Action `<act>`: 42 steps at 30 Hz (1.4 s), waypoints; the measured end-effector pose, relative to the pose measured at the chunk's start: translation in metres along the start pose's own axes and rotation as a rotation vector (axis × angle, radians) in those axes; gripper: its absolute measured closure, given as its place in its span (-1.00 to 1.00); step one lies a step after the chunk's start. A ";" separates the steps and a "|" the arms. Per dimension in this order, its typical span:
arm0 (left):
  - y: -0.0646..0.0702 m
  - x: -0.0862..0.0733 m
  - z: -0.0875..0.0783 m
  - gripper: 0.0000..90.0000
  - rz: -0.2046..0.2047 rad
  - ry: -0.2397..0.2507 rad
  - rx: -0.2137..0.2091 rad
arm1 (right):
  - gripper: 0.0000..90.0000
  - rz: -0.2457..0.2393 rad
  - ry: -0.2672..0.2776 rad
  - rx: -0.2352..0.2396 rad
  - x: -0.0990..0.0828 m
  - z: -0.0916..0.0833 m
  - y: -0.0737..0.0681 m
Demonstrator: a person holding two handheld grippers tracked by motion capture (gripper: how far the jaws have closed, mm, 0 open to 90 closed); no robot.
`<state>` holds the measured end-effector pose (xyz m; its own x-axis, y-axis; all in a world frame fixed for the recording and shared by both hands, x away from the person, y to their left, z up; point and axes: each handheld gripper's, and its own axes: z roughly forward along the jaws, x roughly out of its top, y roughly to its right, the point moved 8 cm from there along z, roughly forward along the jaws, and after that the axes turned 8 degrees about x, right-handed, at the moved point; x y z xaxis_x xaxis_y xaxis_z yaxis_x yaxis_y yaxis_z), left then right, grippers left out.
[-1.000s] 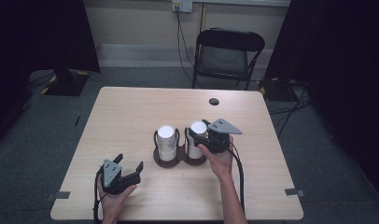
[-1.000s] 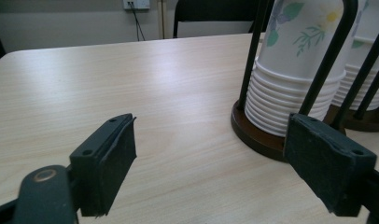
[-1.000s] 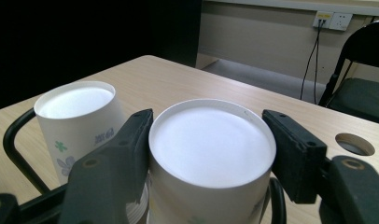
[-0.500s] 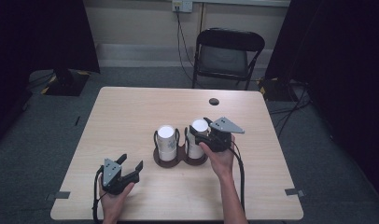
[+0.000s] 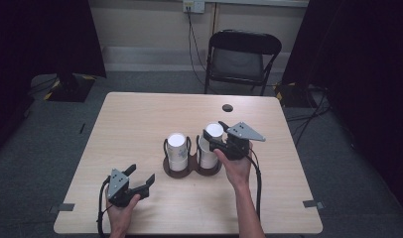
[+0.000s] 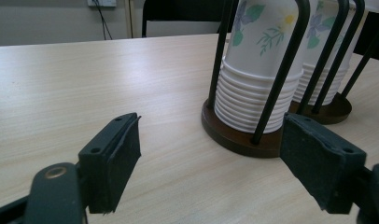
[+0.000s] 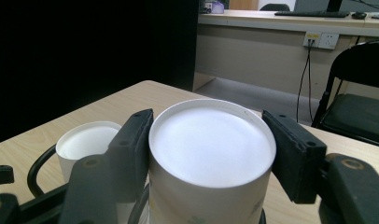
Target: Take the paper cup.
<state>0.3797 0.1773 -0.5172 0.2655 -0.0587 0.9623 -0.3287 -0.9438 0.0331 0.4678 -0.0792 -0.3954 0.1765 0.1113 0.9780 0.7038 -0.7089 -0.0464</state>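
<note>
A brown twin holder point(image 5: 192, 169) with black wire loops stands mid-table and carries two stacks of upturned white paper cups with a floral print. My right gripper point(image 5: 215, 135) is shut on the top cup point(image 5: 214, 130) of the right stack point(image 5: 208, 154). In the right gripper view both pads press that cup's point(image 7: 211, 144) sides, and the left stack point(image 7: 87, 140) sits lower beside it. My left gripper point(image 5: 135, 182) rests open near the table's front left, nothing between its fingers. In the left gripper view its jaws point(image 6: 211, 126) frame the left stack point(image 6: 255, 88) and holder base point(image 6: 234, 135) from a short distance.
A black folding chair point(image 5: 239, 54) stands beyond the table's far edge. A small dark round spot point(image 5: 228, 107) lies on the tabletop near the back right. Bare wood point(image 5: 135, 124) stretches left of the holder. Cables hang from a wall socket point(image 5: 193, 6).
The right gripper and the top cup have crept slightly upward and to the right. The left gripper stays where it was.
</note>
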 end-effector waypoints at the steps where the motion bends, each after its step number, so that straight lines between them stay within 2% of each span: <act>1: 0.000 0.000 0.000 -0.60 -0.002 0.001 0.003 | -0.19 -0.007 0.007 0.003 0.002 -0.001 -0.001; 7: -0.001 -0.001 0.001 -0.63 -0.004 -0.015 0.023 | -0.19 -0.001 0.028 0.016 0.008 -0.004 -0.001; 10: -0.001 -0.001 0.002 -0.52 -0.004 -0.023 0.020 | -0.19 -0.003 0.027 0.018 0.009 -0.002 -0.002; 14: -0.004 0.000 0.003 -0.55 -0.039 -0.029 0.008 | -0.19 0.009 0.029 0.011 0.011 -0.003 -0.001; 17: -0.005 0.001 0.003 -0.53 -0.043 -0.022 0.014 | -0.19 0.020 0.041 0.006 0.013 -0.006 0.000; 20: -0.003 0.002 0.004 -0.53 -0.032 -0.022 0.011 | -0.19 0.060 0.062 0.018 0.014 -0.011 0.001; 23: 0.000 0.004 0.003 -0.52 -0.035 -0.016 -0.009 | -0.18 0.074 0.090 0.027 0.018 -0.018 0.001; 26: 0.004 0.008 0.002 -0.46 -0.019 0.003 -0.026 | -0.18 0.081 0.132 0.052 0.023 -0.024 -0.001; 30: 0.009 0.012 0.003 -0.45 -0.020 0.015 -0.037 | -0.18 0.092 0.146 0.051 0.023 -0.033 -0.002; 32: 0.013 0.014 0.003 -0.44 -0.035 0.026 -0.046 | -0.18 0.101 0.148 0.054 0.021 -0.037 -0.003; 35: 0.019 0.015 0.003 -0.46 -0.025 0.039 -0.050 | -0.18 0.130 0.153 0.062 0.018 -0.045 -0.005; 39: 0.026 0.018 0.004 -0.44 -0.043 0.052 -0.092 | -0.18 0.155 0.162 0.071 0.013 -0.054 -0.009; 42: 0.030 0.023 0.003 -0.39 -0.033 0.065 -0.109 | -0.18 0.195 0.171 0.097 0.011 -0.060 -0.014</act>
<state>0.3786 0.1462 -0.4950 0.2197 -0.0035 0.9756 -0.4182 -0.9038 0.0909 0.4185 -0.1103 -0.3719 0.2022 -0.1459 0.9684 0.7321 -0.6342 -0.2484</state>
